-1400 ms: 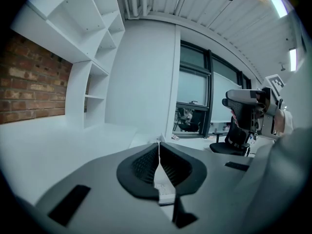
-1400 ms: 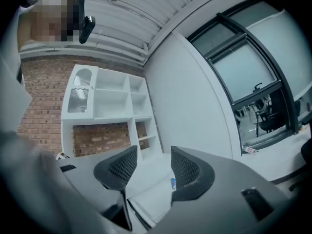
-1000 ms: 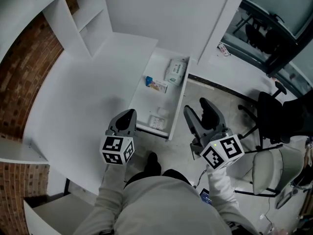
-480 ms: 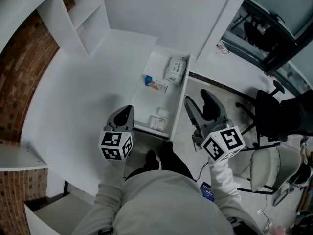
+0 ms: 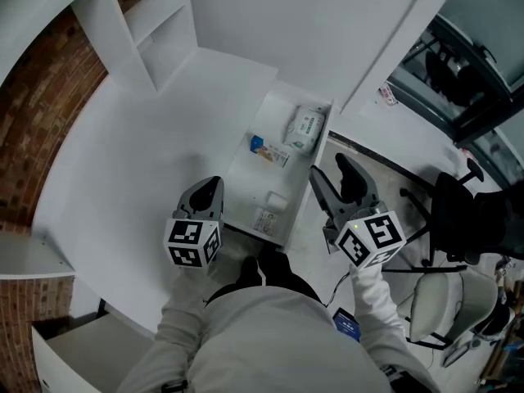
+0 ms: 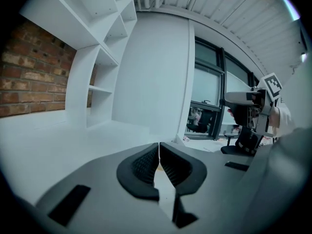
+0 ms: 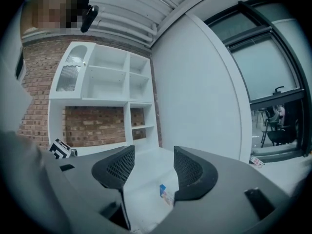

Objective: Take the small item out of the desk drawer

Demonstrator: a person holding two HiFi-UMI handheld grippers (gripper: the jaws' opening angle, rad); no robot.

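Head view: desk (image 5: 123,162) white, drawer (image 5: 255,180) pulled open toward the person. Shelf unit (image 5: 155,31) at the back of the desk, brick wall (image 5: 45,105) to the left, office chair (image 5: 463,211) on the floor to the right.

Drawer contents:
- small box (image 5: 268,150), blue/orange end, lying flat approx. mid-drawer, toward the back
- packet (image 5: 305,129) in the far right corner, near the box, not touching it
- white block (image 5: 277,201) and printed card (image 5: 264,219) close to the front edge, just beside each other; can't tell what they are

Left gripper (image 5: 210,193): over the desk top, just left of the drawer's front left corner. Own view: left gripper (image 6: 159,152) jaws pressed together, pads meeting, nothing between them.

Right gripper (image 5: 332,177): over the floor, just right of the drawer's right wall, outside the drawer. Own view: right gripper (image 7: 150,167) jaws wide apart, nothing held. The small box (image 7: 165,194) shows low in the gap, next to the right-hand pad, but lies on the drawer floor beyond, no contact.

Both grippers clear of everything in the drawer; box untouched.
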